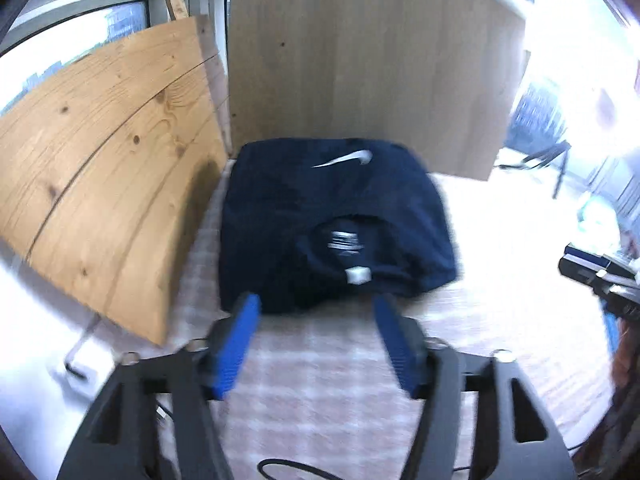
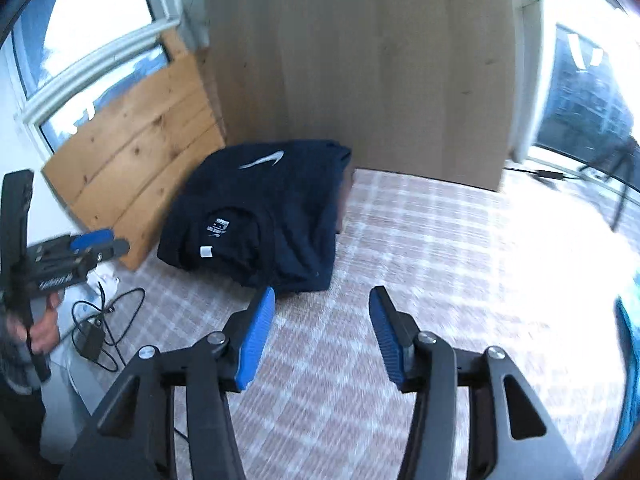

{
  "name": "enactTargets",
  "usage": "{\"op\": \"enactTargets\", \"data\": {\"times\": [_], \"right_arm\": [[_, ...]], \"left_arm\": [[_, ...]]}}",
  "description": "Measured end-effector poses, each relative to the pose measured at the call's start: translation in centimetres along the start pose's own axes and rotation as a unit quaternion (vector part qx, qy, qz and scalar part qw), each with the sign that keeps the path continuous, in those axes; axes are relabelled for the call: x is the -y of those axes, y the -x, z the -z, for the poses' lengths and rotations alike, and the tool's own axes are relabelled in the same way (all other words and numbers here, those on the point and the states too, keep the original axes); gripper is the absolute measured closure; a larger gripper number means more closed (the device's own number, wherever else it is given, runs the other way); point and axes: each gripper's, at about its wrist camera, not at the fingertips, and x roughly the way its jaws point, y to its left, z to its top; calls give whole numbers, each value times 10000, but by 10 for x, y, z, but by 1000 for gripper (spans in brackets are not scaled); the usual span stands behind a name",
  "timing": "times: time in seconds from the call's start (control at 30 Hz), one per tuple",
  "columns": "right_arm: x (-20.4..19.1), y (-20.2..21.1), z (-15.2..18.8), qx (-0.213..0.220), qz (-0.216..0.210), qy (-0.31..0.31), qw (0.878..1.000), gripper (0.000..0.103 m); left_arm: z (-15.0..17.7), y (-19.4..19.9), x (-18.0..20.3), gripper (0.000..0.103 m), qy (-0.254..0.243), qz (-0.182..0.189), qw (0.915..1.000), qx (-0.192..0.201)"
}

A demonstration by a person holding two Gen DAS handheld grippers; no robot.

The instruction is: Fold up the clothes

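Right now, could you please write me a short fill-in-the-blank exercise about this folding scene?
1. The folded shirt is dark ____ in colour.
2. The logo on the shirt is ____.
3. Both the left tool and the right tool have their jaws ____ and hold nothing.
4. The shirt lies on a ____-patterned cloth.

Missing words: navy; white; open; checked

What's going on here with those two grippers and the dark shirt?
A person holds a gripper in each hand over a checked cloth. A navy shirt lies folded into a compact bundle near the wooden boards. The left gripper and right gripper are both open, holding nothing, just short of the shirt.
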Motion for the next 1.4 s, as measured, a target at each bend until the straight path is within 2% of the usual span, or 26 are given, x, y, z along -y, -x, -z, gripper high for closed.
{"op": "enactTargets", "data": {"times": [0.03,0.13,0.23,0.3,0.43,0.67,0.93,1.1,1.4], "right_arm": [[1,9,6,34,92,-20,10000,46],[-14,23,19,29,466,54,9989,43],[-18,51,32,123,595,143,9981,43],[-19,70,42,196,627,172,9977,43],[-15,102,60,371,529,120,9978,43],[3,154,98,512,473,191,9974,43],[18,191,146,562,452,332,9968,43],[22,206,168,605,480,379,9963,43],[35,227,185,717,537,404,9952,43]], "left_arm": [[1,20,2,36,-7,33,10000,48],[9,84,15,33,-185,-97,9996,206],[25,111,29,29,-203,-266,9990,297],[37,124,36,29,-8,-376,9989,269],[62,146,49,29,538,-589,9968,88],[103,184,93,29,679,-1054,9921,104],[149,218,149,28,611,-1141,9915,127],[168,231,164,28,733,-1059,9916,74],[181,251,180,28,837,-1116,9898,297]]}}
